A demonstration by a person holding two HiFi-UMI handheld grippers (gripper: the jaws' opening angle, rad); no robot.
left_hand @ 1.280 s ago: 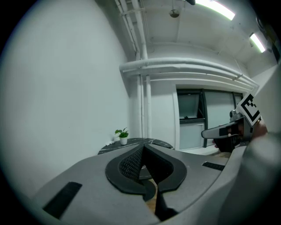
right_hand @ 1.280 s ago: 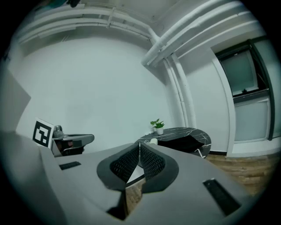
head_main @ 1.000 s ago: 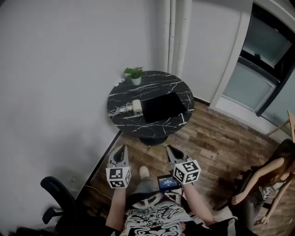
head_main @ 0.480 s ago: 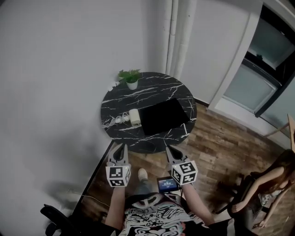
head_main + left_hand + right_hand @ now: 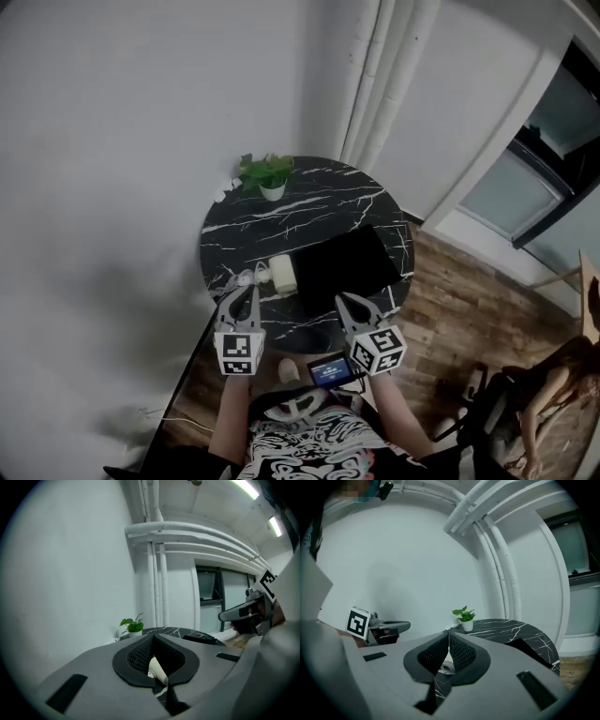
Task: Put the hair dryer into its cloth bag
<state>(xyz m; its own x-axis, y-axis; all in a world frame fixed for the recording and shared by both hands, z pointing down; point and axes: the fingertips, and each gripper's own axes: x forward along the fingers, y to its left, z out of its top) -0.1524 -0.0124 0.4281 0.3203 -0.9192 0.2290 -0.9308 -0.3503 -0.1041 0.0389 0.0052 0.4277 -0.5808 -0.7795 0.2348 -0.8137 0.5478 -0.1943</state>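
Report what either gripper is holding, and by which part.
Nothing is held. The left gripper and right gripper are both shut and empty; the hair dryer and cloth bag lie on the table.

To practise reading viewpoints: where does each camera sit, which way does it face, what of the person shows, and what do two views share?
Head view: on the person's head, looking steeply down at the marble table, cloth bag and hair dryer; left tongs, right tongs and forearms show.
Left gripper view: on the left tongs, facing the table; its shut jaws and the right tongs show.
Right gripper view: on the right tongs, facing the table; left tongs show.
Both gripper views share the potted plant.
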